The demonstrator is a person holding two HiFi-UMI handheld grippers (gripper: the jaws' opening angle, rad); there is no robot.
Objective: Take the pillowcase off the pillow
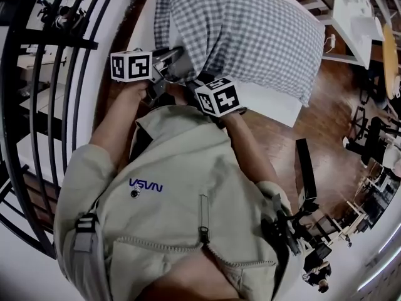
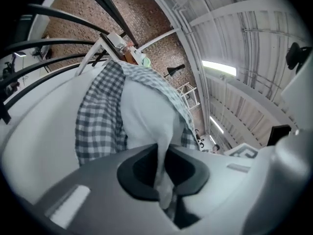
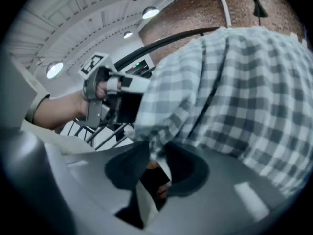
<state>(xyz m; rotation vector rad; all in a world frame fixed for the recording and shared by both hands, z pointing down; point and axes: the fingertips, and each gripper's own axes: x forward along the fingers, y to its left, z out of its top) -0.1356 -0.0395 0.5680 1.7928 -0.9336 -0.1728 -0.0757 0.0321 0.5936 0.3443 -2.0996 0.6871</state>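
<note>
White table [image 1: 276, 107] over a wooden floor, with a black railing [image 1: 44, 105] at the left. The pillow [image 2: 146, 116] lies on the table, mostly inside the checked pillowcase [image 1: 244, 30], its open end toward the person. The left gripper [image 2: 164, 180] has its jaws pressed together on a thin fold of the pillow's white corner. The right gripper [image 3: 151, 173] has its jaws spread, and the checked hem hangs between them unclamped. Likely hazards: the hem may slide out before the right jaws take hold, so the pull catches nothing. A deep bite may trap pillow with case. The left's narrow pinch may slip, letting the pillow follow the case
</note>
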